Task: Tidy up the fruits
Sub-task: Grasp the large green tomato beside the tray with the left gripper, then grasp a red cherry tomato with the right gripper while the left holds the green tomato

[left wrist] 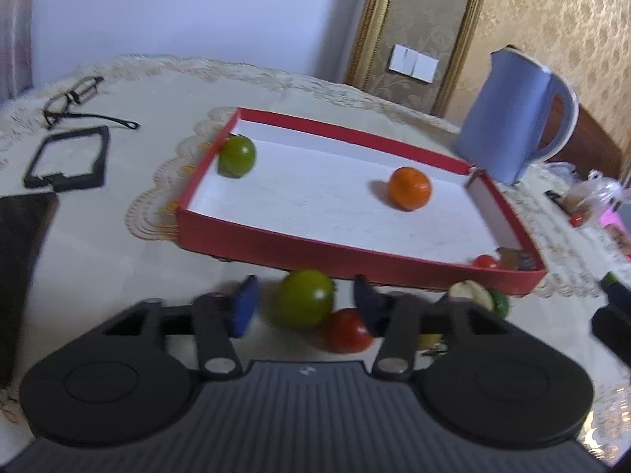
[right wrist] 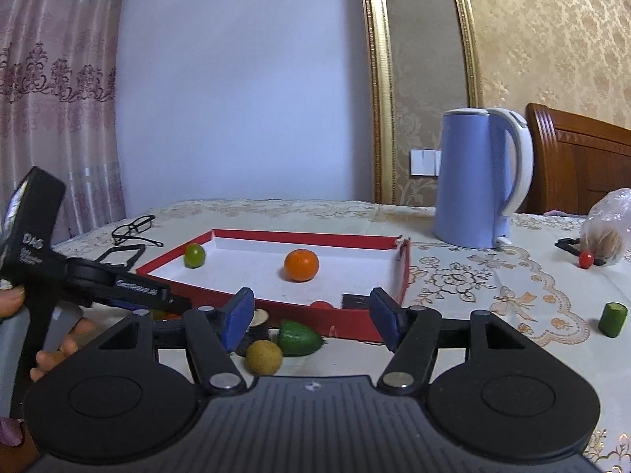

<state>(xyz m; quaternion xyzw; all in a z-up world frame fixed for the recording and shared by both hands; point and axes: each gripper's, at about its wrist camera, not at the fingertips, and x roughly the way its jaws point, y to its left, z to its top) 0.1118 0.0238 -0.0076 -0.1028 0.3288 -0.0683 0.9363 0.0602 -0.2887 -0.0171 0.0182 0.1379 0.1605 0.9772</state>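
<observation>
A red tray (left wrist: pixel 276 242) (right wrist: pixel 355 321) with a white floor holds a green fruit (left wrist: pixel 236 156) (right wrist: pixel 195 255), an orange (left wrist: pixel 409 188) (right wrist: pixel 301 265) and small items in its near right corner (left wrist: pixel 508 261). My left gripper (left wrist: pixel 305 303) is open, its blue pads on either side of a green fruit (left wrist: pixel 304 302) on the table before the tray, not touching. A red tomato (left wrist: pixel 347 330) lies beside it. My right gripper (right wrist: pixel 311 321) is open and empty, above a green pepper (right wrist: pixel 297 337) and a brown kiwi (right wrist: pixel 263 356).
A blue kettle (right wrist: pixel 479 177) (left wrist: pixel 512 114) stands behind the tray's right end. Glasses (left wrist: pixel 73 98) and a black frame (left wrist: pixel 67 157) lie at left. A green cylinder (right wrist: pixel 612 318), a small tomato (right wrist: pixel 586 259) and a plastic bag (right wrist: pixel 609 226) are at right.
</observation>
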